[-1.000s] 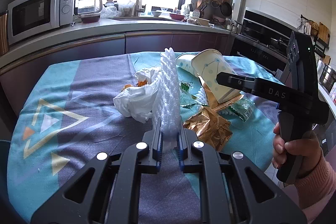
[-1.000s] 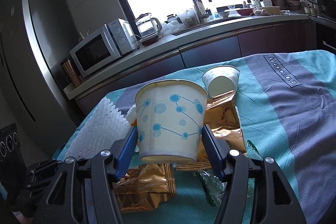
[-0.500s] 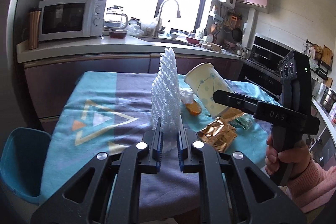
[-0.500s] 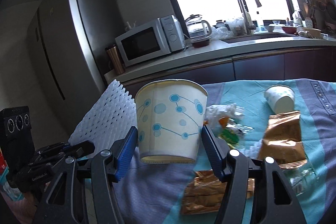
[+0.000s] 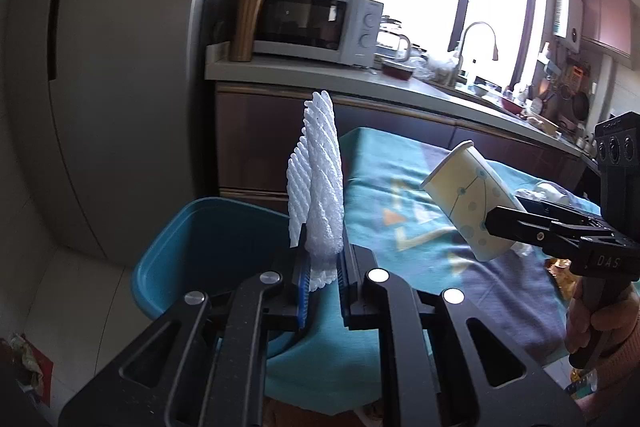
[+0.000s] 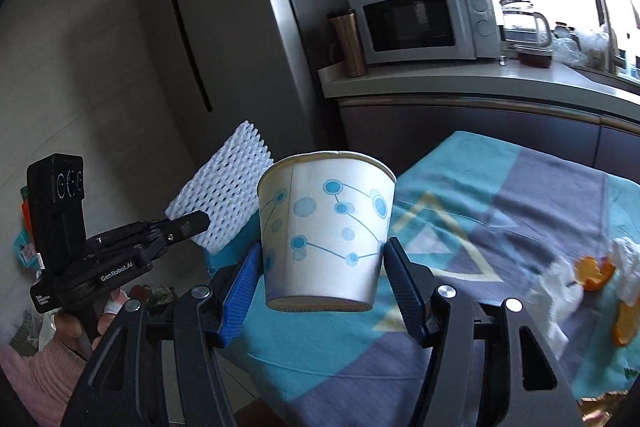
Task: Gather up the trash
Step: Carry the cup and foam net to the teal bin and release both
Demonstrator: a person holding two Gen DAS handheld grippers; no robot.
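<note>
My left gripper (image 5: 324, 267) is shut on a white foam net sleeve (image 5: 320, 187), held upright over the near edge of a teal bin (image 5: 192, 255) beside the table's left end. The sleeve also shows in the right wrist view (image 6: 224, 191). My right gripper (image 6: 324, 279) is shut on a white paper cup with blue dots (image 6: 324, 231), held above the table's left corner; the cup also shows in the left wrist view (image 5: 468, 199). More trash lies on the table at the right: a crumpled tissue (image 6: 560, 283) and orange peel (image 6: 592, 271).
The table has a teal and purple cloth (image 6: 500, 211). A tall grey fridge (image 5: 100, 67) stands to the left. A counter behind holds a microwave (image 5: 312, 27), a metal tumbler (image 5: 246, 25) and a kettle (image 6: 524, 19). Floor clutter lies at the far left (image 5: 24, 359).
Both grippers have swung left with their loads, away from the trash pile toward the table's left end. The teal bin has come close below the foam sleeve.
</note>
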